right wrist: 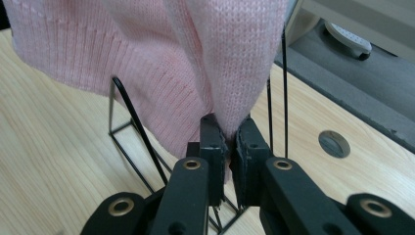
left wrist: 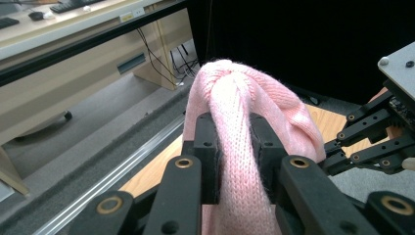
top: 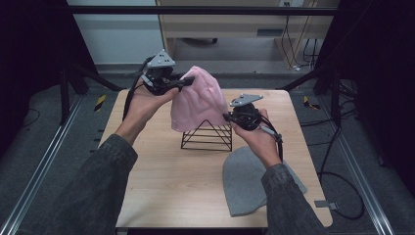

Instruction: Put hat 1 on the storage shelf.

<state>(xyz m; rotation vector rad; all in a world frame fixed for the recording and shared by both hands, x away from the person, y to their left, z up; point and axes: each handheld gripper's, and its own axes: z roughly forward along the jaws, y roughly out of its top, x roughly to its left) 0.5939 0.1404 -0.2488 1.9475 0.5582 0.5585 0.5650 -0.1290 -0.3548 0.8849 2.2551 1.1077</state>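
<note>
A pink knitted hat (top: 198, 100) hangs over the top of a black wire pyramid stand (top: 206, 135) in the middle of the table. My left gripper (top: 188, 81) is shut on the hat's top, up at its left side. In the left gripper view the pink hat (left wrist: 240, 122) bulges up between my closed jaws. My right gripper (top: 226, 116) is shut on the hat's lower right edge, next to the stand. Seen from the right gripper, the pink hat (right wrist: 195, 63) is pinched thin between the pads, with the wire stand (right wrist: 142, 137) behind.
A grey knitted hat (top: 247, 181) lies flat on the wooden table (top: 161, 176) at the front right, under my right forearm. Black frame rails run along both sides of the table. A round cable hole (right wrist: 334, 143) sits in the tabletop near its edge.
</note>
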